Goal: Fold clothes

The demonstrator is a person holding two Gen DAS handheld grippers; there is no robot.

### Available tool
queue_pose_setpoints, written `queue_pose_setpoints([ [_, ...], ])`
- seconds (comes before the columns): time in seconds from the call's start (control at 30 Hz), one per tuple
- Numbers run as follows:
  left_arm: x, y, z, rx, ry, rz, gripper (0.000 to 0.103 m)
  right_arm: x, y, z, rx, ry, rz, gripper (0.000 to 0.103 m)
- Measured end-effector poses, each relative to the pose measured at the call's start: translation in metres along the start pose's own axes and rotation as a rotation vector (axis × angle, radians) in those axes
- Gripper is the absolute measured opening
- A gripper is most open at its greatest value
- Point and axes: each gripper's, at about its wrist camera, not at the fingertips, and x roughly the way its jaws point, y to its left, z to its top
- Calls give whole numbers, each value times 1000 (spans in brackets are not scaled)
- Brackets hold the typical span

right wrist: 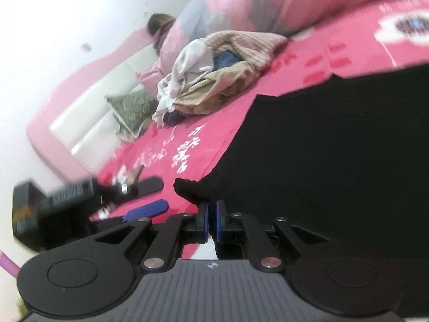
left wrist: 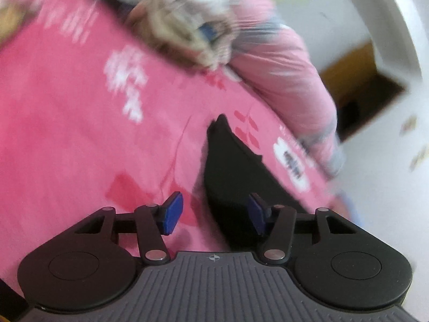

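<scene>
Left gripper (left wrist: 214,210) above the bed, blue pads (left wrist: 171,213) spread wide apart, nothing between them; the view is smeared by motion blur. Beneath it, the pink bedsheet (left wrist: 67,134) with white and red printed patterns. A black garment (left wrist: 228,166) lies on the sheet, its pointed corner reaching up the frame between and past the fingertips, the cloth passing under the right-hand pad but not pinched by either. Right gripper (right wrist: 211,221) has its blue pads pressed together with only a thin slit between them, clamped on the near edge of the black garment (right wrist: 335,161); a floppy corner of the cloth sticks out to the left just above the fingertips. From this view the garment spreads wide over the right side of the bedsheet (right wrist: 308,61). Farther up the bed, a heap of unfolded clothes (right wrist: 214,77): white, beige, striped knit, something blue in the middle. The same heap shows blurred at the top of the left wrist view (left wrist: 182,26). A pink and grey quilt (right wrist: 268,2) is bunched behind the heap, touching it. A patterned green pillow (right wrist: 132,107) leans by the pink and white headboard (right wrist: 88,102). The left gripper (right wrist: 139,204) shows at the lower left of the right wrist view, low over the sheet, one blue pad visible.
</scene>
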Motion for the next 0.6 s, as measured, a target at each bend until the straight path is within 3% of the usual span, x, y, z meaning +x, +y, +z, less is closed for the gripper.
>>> queue_pose_setpoints([
  [0.23, -1, -55, -26, 613, -118, 72, 56, -4, 0, 11, 19, -15, 17, 5],
  [0.3, -1, -65, -35, 732, -127, 69, 56, -4, 1, 13, 17, -21, 12, 5],
  [0.6, 4, -40, -31, 553, -46, 79, 59, -1, 5, 9, -40, -9, -29, 6],
])
